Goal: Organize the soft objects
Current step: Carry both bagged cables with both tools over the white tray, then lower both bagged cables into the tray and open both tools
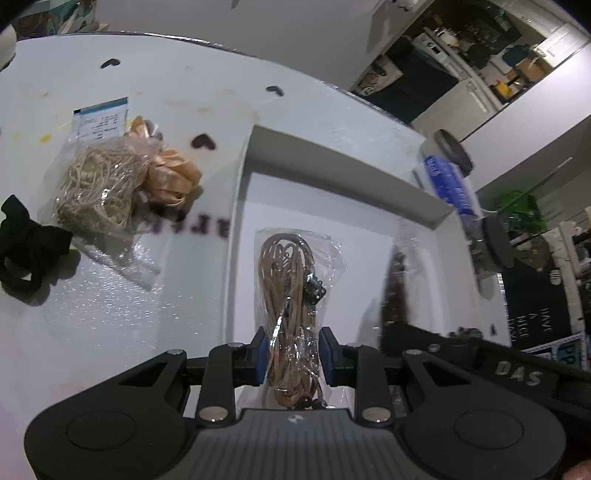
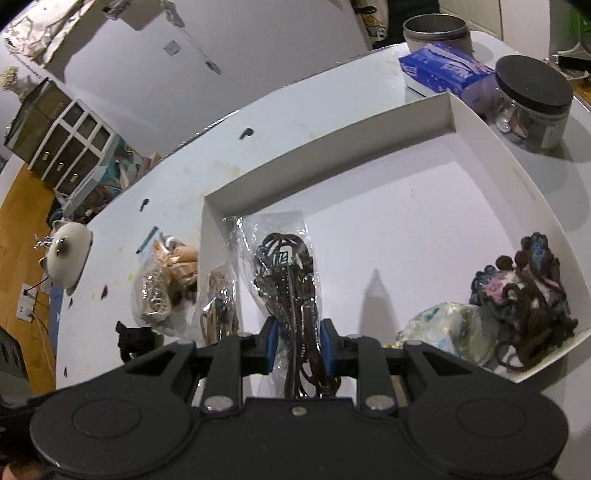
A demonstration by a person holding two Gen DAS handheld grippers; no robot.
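While both grippers are over the white tray, findings are as follows.

Left gripper (image 1: pixel 293 356): jaws pinching a clear bag of tan cord (image 1: pixel 291 288); the bag hangs inside the white tray (image 1: pixel 332 162), near its left wall, and whether it touches the floor cannot be told.

Right gripper (image 2: pixel 299 354): jaws pinching a clear bag of dark brown cord (image 2: pixel 288 280); this bag lies toward the tray's (image 2: pixel 325 136) far left corner, and the bag of tan cord (image 2: pixel 218 314) shows at the tray's left wall, just beside it.

Tray contents: a crocheted piece (image 2: pixel 528 291) in brown, pink and blue yarn sits at the tray's right wall; a pale printed soft bundle (image 2: pixel 447 328) lies just beside it, touching.

Outside tray, left: a bag of pale string (image 1: pixel 98 184) and a peach ribbon bundle (image 1: pixel 170 173) lie touching each other on the table (image 1: pixel 110 332), near the tray's left wall; a black fabric piece (image 1: pixel 27 247) lies farther out from the tray.

Outside tray, far right corner: a blue tissue pack (image 2: pixel 447 70), a dark-lidded jar (image 2: pixel 532 99) and a metal tin (image 2: pixel 436 31) stand close together.

Table edge, left of tray: a white cat-shaped object (image 2: pixel 68 254).
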